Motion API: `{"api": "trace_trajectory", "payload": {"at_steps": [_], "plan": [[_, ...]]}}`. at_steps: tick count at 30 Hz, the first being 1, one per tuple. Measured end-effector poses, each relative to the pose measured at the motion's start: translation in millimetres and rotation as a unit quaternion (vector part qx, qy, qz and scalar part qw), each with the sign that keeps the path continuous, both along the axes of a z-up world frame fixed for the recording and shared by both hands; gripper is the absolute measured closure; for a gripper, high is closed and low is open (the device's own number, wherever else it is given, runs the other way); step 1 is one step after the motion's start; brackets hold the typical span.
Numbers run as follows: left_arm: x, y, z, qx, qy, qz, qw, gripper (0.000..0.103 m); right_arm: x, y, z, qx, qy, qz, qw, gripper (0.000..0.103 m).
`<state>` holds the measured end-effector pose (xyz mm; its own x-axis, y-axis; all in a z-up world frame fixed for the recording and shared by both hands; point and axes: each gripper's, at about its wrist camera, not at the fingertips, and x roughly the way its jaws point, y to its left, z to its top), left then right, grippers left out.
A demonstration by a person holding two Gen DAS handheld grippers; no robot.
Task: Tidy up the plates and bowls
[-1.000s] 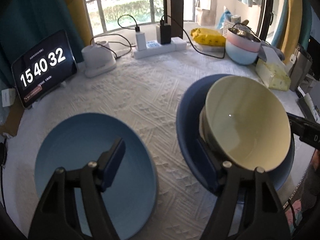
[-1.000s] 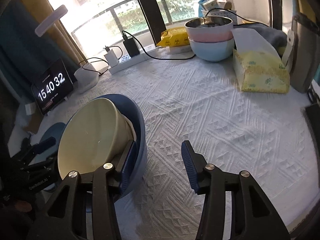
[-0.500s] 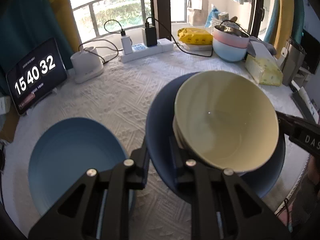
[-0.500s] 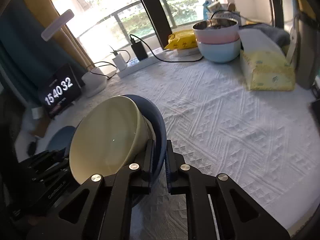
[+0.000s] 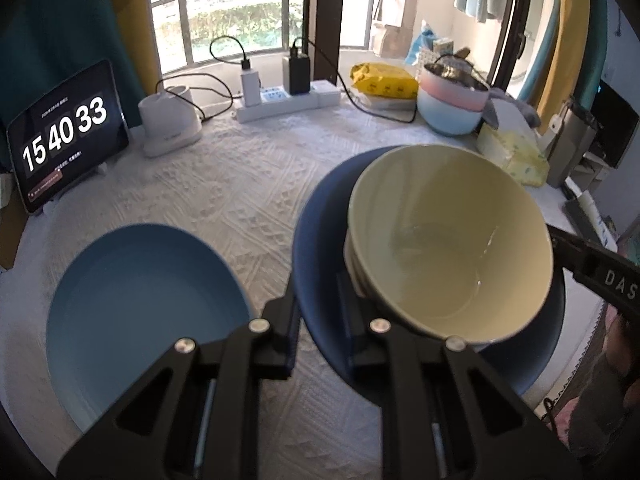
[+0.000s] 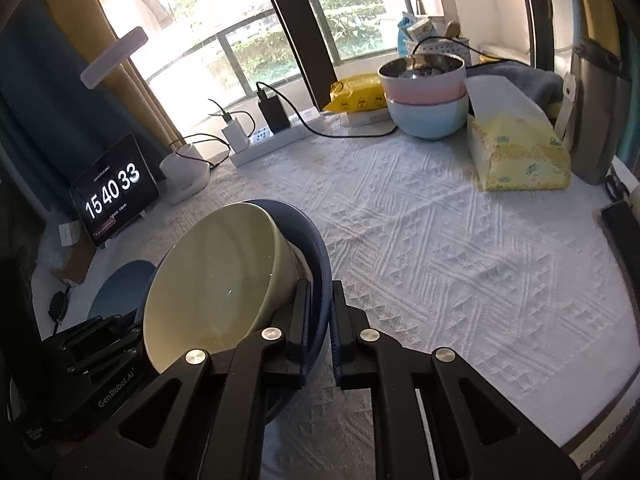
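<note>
A dark blue plate carries a cream bowl and is held up off the table. My left gripper is shut on the plate's left rim. My right gripper is shut on the plate's right rim, with the cream bowl tilted inside it. A light blue plate lies flat on the white tablecloth to the left, and shows small in the right wrist view.
A pink bowl stacked on a light blue bowl stands at the back right beside a yellow tissue pack. A clock tablet, a white charger base and a power strip line the back edge.
Both grippers have closed on opposite rims of the dark blue plate. The plate with the bowl has risen off the table and both views sit higher.
</note>
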<state>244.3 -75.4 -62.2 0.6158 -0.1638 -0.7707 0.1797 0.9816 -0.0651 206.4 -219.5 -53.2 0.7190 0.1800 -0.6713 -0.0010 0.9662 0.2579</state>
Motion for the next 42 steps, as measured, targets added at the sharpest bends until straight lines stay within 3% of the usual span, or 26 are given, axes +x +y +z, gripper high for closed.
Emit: {"api": "trace_trajectory", "payload": {"at_steps": [20,42], "plan": [[-23.4,80.6,44.4,-0.034,-0.055,0.054,0.9965,0.088,-4.3,74.4,49.8,-0.025,-0.05,0.045,0.997,0.092],[-29.0,187.7,20.3,-0.026,-0.033,0.144,0.9887,0.088,35.5,185.8,22.6,-0.039,-0.012,0.133,0.99,0.092]]}}
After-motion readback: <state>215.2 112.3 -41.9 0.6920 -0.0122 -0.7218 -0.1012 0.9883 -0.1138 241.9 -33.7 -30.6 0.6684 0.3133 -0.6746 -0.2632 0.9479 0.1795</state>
